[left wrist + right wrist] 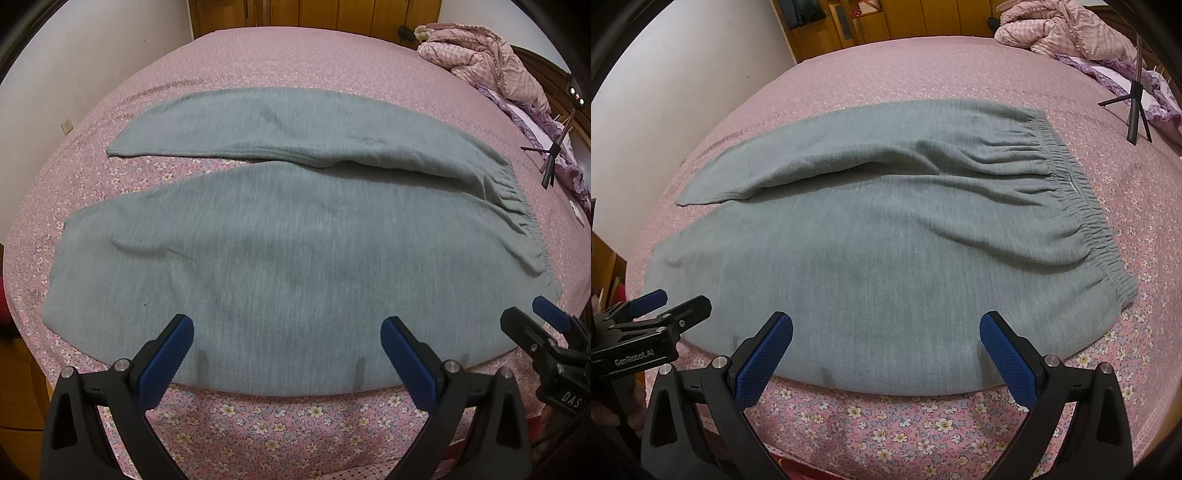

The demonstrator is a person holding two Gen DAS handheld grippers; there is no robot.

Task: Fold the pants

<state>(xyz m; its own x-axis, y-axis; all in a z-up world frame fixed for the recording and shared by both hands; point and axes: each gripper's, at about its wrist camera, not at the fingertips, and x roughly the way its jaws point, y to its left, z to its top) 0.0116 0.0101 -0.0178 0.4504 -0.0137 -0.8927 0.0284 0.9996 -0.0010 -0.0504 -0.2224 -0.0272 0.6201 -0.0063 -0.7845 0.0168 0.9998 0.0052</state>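
Grey-green fleece pants (280,236) (886,251) lie flat on the bed, legs stretched to the left and the elastic waistband (524,206) (1082,206) at the right. The two legs are spread apart, the far one angled away. My left gripper (286,332) hovers open over the near leg's front edge, nothing between its blue pads. My right gripper (886,332) is open too, above the same near edge closer to the waist. Each gripper shows in the other's view: the right gripper (532,317) at the right edge, the left gripper (672,299) at the left edge.
The bed has a pink floral sheet (280,421) (886,417). A bunched pink quilt (484,59) (1067,33) sits at the far right corner, with purple bedding beside it. A small black tripod (1134,110) (550,158) stands on the bed right of the waistband. White wall lies to the left.
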